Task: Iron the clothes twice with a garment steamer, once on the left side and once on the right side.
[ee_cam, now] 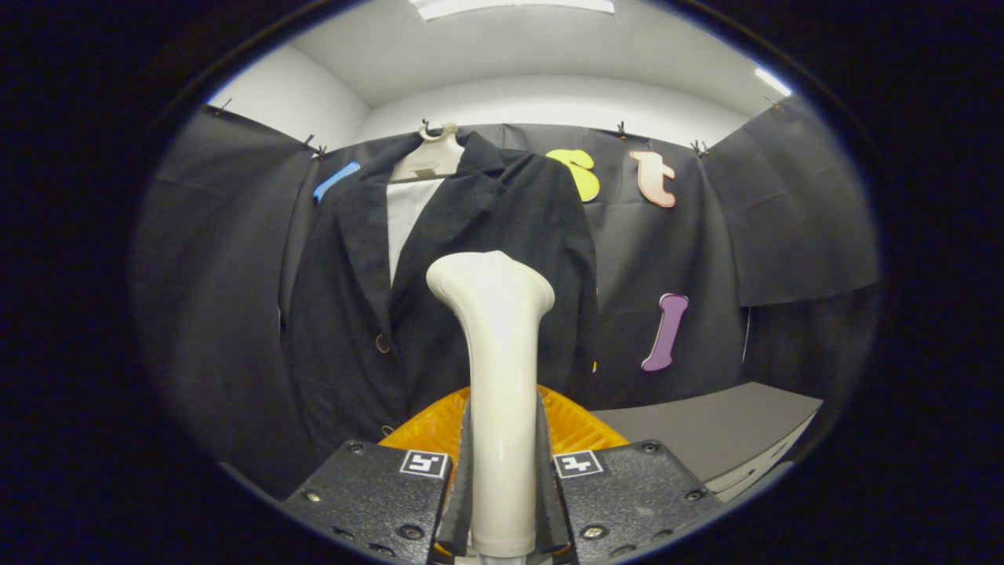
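Observation:
A cream garment steamer stands upright between my fingers, its flared head pointing at the jacket. My gripper is shut on the steamer's handle, both fingers pressing its sides. Beyond it hangs a dark suit jacket on a pale hanger, with a white lining showing at the open collar. The steamer head sits in front of the jacket's right front panel, a little apart from the cloth as far as I can tell. A button shows at the jacket's closure, left of the steamer.
An orange ribbed object lies just behind the fingers, under the steamer. A grey tabletop stretches to the right, below the black cloth wall. The jacket's left sleeve hangs to the left.

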Demonstrator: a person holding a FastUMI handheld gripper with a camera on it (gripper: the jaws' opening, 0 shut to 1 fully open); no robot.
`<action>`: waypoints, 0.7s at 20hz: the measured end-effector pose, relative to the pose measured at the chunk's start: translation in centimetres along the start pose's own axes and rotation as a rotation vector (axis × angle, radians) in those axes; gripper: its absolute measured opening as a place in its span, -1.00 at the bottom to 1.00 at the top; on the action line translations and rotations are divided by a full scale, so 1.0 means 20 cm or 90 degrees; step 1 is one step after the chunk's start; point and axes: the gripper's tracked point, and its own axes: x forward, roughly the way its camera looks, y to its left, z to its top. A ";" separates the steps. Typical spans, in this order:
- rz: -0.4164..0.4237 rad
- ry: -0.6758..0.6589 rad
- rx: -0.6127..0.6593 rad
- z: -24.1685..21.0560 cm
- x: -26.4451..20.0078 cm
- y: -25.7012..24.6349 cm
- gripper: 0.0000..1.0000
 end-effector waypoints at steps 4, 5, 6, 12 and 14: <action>0.004 0.028 0.002 -0.15 -0.04 0.01 -0.28; 0.004 0.037 0.005 -0.19 -0.06 0.01 -0.28; 0.002 0.045 0.007 -0.23 -0.09 -0.01 -0.28; -0.002 0.083 -0.009 -0.47 -0.19 -0.03 -0.28; 0.000 0.102 -0.013 -0.55 -0.21 -0.03 -0.28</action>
